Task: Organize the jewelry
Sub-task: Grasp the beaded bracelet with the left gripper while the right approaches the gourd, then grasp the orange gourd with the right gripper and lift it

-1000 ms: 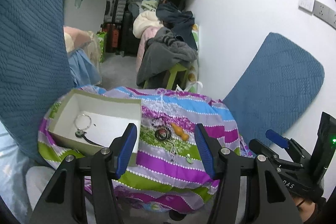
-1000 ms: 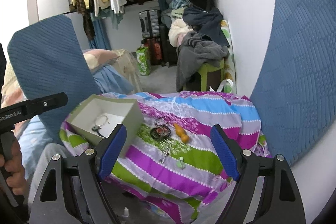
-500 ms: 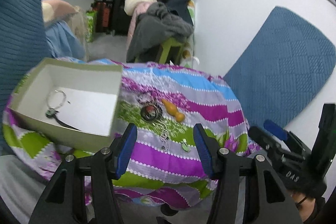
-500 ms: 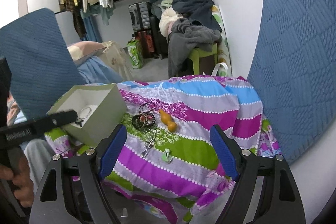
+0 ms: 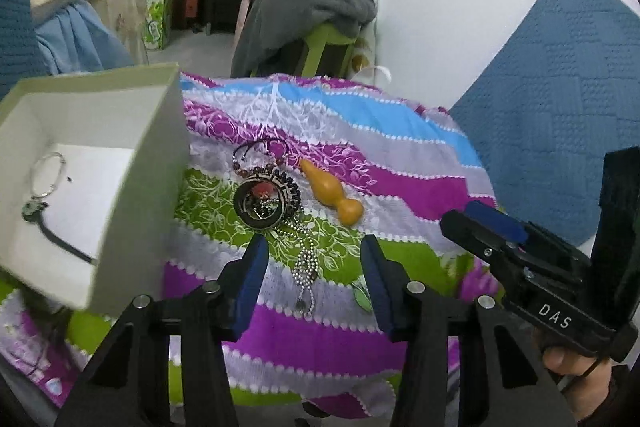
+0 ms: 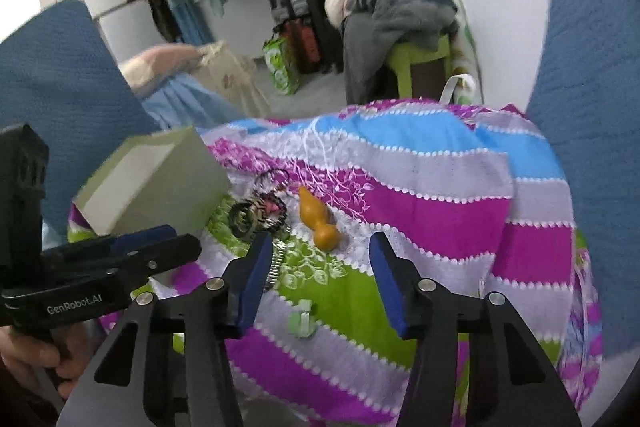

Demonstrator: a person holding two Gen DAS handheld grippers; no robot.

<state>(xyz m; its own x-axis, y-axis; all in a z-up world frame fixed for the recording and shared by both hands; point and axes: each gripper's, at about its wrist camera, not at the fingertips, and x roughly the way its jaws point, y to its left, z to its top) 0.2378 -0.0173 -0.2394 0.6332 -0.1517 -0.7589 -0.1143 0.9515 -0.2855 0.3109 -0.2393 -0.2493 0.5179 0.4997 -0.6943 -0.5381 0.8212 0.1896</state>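
Striped cloth (image 5: 400,163) is covering the worktop; box (image 5: 132,211) sitting left. Bangles (image 5: 266,201) and limp, slippery chain (image 5: 306,259) are lying beside it, best pinched mid-chain. Both tongs, left (image 5: 312,277) and right (image 6: 320,281), are narrowing, gripping nothing.

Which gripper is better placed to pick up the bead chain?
Probably the left gripper: the bead chain lies between its open jaws. The right gripper sits beside it.

Striped cloth (image 5: 400,195) carries box (image 5: 132,227), jewelry pile (image 5: 268,199), perhaps wooden gourd (image 5: 332,195).
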